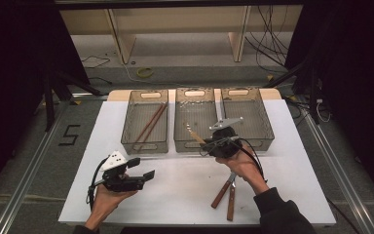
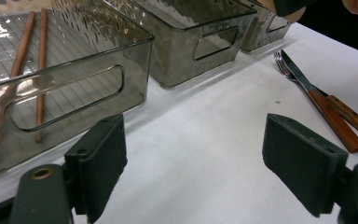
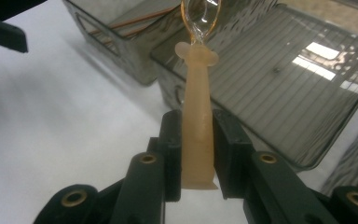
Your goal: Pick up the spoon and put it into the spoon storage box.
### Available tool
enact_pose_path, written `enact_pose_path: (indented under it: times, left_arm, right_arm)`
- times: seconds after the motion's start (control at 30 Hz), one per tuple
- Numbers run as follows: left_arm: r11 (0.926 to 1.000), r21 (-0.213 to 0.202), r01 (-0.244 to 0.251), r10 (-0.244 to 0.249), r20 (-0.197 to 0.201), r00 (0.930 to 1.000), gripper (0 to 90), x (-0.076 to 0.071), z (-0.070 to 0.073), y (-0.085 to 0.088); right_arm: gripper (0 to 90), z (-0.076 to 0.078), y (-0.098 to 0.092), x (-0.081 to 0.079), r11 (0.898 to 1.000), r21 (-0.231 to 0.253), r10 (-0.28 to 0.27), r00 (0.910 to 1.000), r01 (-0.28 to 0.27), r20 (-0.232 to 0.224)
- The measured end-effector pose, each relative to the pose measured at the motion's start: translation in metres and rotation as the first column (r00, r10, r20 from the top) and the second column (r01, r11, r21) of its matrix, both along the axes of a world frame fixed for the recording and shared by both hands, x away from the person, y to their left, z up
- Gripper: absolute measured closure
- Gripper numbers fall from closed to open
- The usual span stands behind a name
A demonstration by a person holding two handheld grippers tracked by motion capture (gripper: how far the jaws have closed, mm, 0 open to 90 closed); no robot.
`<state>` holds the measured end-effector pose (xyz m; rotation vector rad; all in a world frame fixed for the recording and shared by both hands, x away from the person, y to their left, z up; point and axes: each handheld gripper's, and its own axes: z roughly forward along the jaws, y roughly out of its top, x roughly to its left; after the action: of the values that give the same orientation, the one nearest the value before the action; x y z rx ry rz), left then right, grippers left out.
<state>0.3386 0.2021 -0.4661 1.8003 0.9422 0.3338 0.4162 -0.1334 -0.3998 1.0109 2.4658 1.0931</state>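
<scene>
- The right gripper point(image 3: 193, 154) was clenched on the pale beige handle of a clear-bowled plastic spoon point(image 3: 196, 112); both pads pressed its lower end.
- The spoon's long axis ran straight out from the jaws, bowl end leading, towards the near rim of the middle smoky-grey transparent plastic bin point(image 1: 195, 119).
- In the high view the right gripper point(image 1: 209, 142) stood at that bin's front wall, with the spoon point(image 1: 193, 132) slanting up and left over it.
- Judgement: the coming move turns on carrying the bowl end forward over the rim; the right hand is far the nearer.
- The left gripper point(image 2: 196, 163) was released, jaws wide apart and holding nothing, over the white table point(image 2: 205, 130).
- A wooden-handled knife and fork point(image 1: 225, 192) lay on the table near the right forearm; two brown chopsticks point(image 1: 150, 126) lay in the left bin point(image 1: 145, 141).
</scene>
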Motion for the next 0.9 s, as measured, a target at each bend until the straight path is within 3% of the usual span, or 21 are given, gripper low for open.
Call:
enact_pose_path:
  times: [0.43, 0.9]
  left_arm:
    - [1.0000, -0.003, 0.003, -0.003, 0.014, 0.9999, 21.2, 0.000, 0.000, 0.002]
    - [1.0000, -0.001, 0.003, -0.003, 0.020, 0.9998, 21.2, 0.000, 0.000, 0.002]
  right_arm:
    - [75.2, 0.002, 0.000, 0.034, 0.998, -0.003, -0.065, 0.9978, 0.065, -0.007]
    - [75.1, 0.004, 0.006, 0.058, 0.994, -0.006, -0.113, 0.9936, 0.112, -0.005]
